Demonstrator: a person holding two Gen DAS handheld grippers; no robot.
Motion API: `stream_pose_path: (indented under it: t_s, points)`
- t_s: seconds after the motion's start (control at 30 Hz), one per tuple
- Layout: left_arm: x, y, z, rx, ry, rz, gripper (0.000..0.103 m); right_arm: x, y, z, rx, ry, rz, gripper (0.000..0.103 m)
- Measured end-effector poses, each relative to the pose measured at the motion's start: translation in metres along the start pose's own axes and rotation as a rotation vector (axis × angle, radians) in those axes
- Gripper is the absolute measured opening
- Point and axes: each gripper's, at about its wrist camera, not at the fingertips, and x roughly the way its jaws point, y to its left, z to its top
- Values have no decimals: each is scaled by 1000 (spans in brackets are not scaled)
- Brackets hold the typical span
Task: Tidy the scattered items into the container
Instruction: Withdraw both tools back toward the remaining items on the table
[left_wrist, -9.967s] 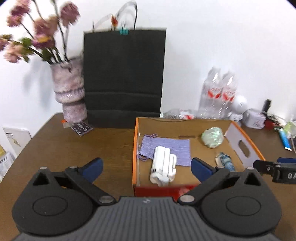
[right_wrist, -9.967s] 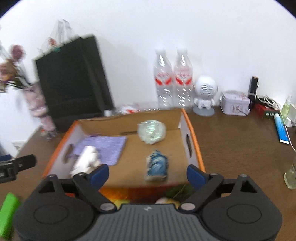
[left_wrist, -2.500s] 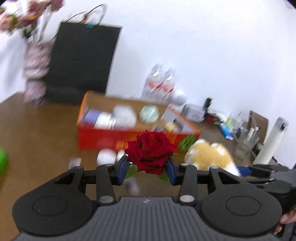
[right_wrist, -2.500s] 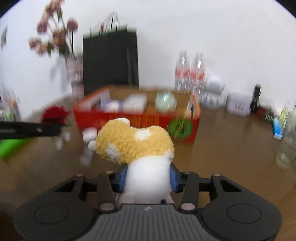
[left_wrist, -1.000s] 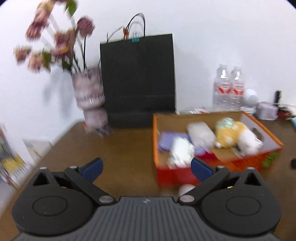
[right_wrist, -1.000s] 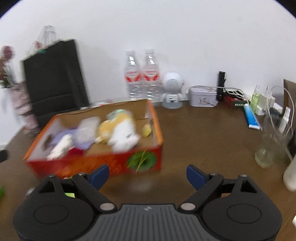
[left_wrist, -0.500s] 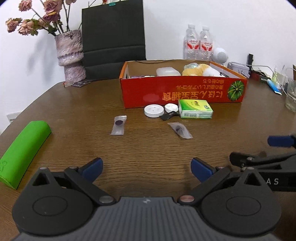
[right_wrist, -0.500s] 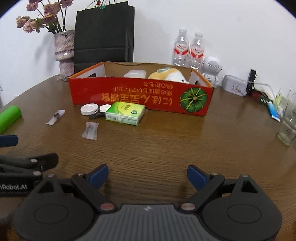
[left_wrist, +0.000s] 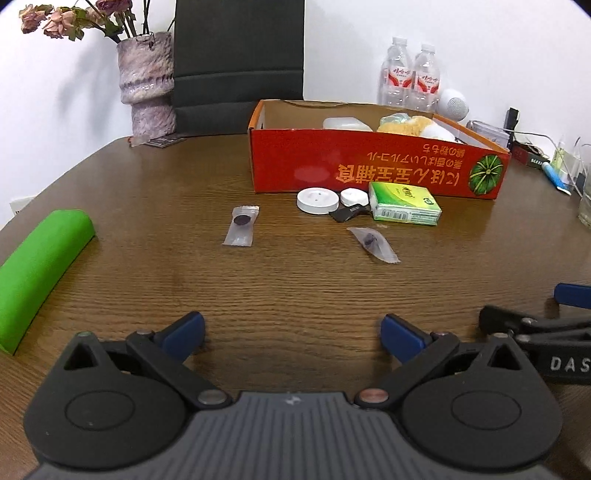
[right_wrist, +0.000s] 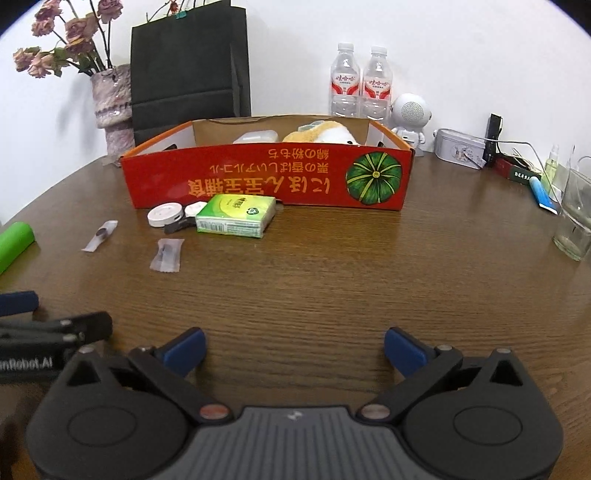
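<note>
A red cardboard box (left_wrist: 369, 173) (right_wrist: 258, 181) stands at the table's middle and holds a yellow plush toy (left_wrist: 410, 124) (right_wrist: 317, 133) and a white case (left_wrist: 345, 123). In front of it lie a green tissue pack (left_wrist: 404, 202) (right_wrist: 236, 214), a white round disc (left_wrist: 317, 200) (right_wrist: 165, 215), a smaller white piece (left_wrist: 354, 196), a black piece (left_wrist: 347, 213) and two clear sachets (left_wrist: 242, 225) (left_wrist: 373, 240) (right_wrist: 168, 254). My left gripper (left_wrist: 291, 332) and right gripper (right_wrist: 293, 347) are open and empty, low over the near table.
A green foam roll (left_wrist: 37, 273) lies at the left edge. A vase of dried flowers (left_wrist: 147, 85), a black paper bag (right_wrist: 188, 70), two water bottles (right_wrist: 362, 85), a white speaker (right_wrist: 408, 114), a tin (right_wrist: 458, 147) and a glass (right_wrist: 576, 214) line the back and right.
Both grippers carried a rose and the plush toy to the box, released them and drew back to the near table. In the last half second the left view moved slightly closer.
</note>
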Motion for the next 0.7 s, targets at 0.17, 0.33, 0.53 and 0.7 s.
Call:
stream_pose_path:
  t_s: [0.17,0.33,0.53,0.7]
  points:
    - [0,0,0,0,0,-11,103,0,0,0,0,0,-1,103]
    - [-1,-1,-2,-12,0,8,103,0,0,0,1,0,-1,103]
    - [1,-1,-1,-12,1,5,103,0,0,0,1,0,-2,103]
    - [2,-1,0,-12,1,5,103,0,0,0,1,0,-3,103]
